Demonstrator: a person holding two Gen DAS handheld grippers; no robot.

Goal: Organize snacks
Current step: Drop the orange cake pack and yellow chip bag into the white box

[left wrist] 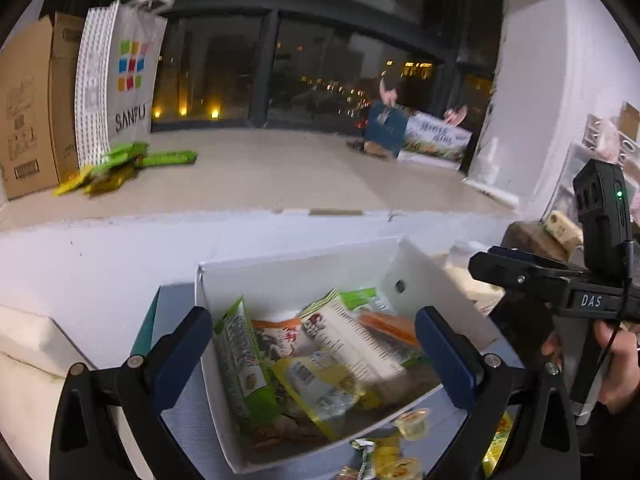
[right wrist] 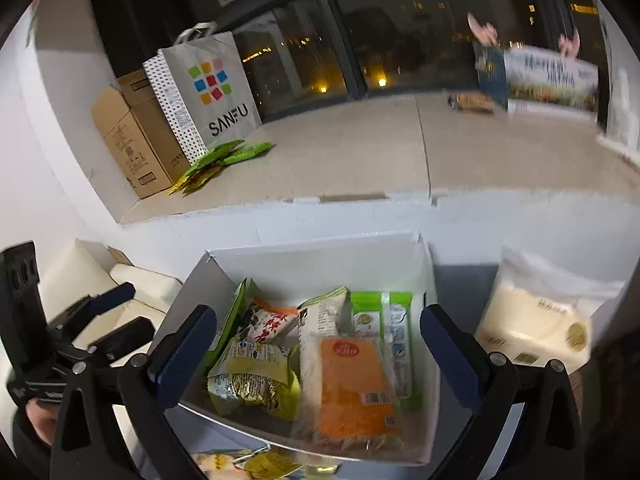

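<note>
One white box (right wrist: 320, 264), open, holding about seven snack packets, the count unsure where they overlap: one orange packet (right wrist: 352, 384), one yellow-green packet (right wrist: 252, 380), others green or white. One cardboard carton (right wrist: 128, 136). One paper bag (right wrist: 212, 92). One loose pile of green packets (right wrist: 224, 160), number unclear. One pale sack (right wrist: 536, 320).

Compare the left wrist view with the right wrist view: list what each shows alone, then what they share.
Only the left wrist view shows the small jelly cup lying in front of the box and a teal box edge beside it. Only the right wrist view shows the pale bag to the right of the box and the orange packet face up. Both show the white box of snacks, the SANFU bag, the cardboard carton, the green packets on the ledge, and both grippers open: left gripper, right gripper.
</note>
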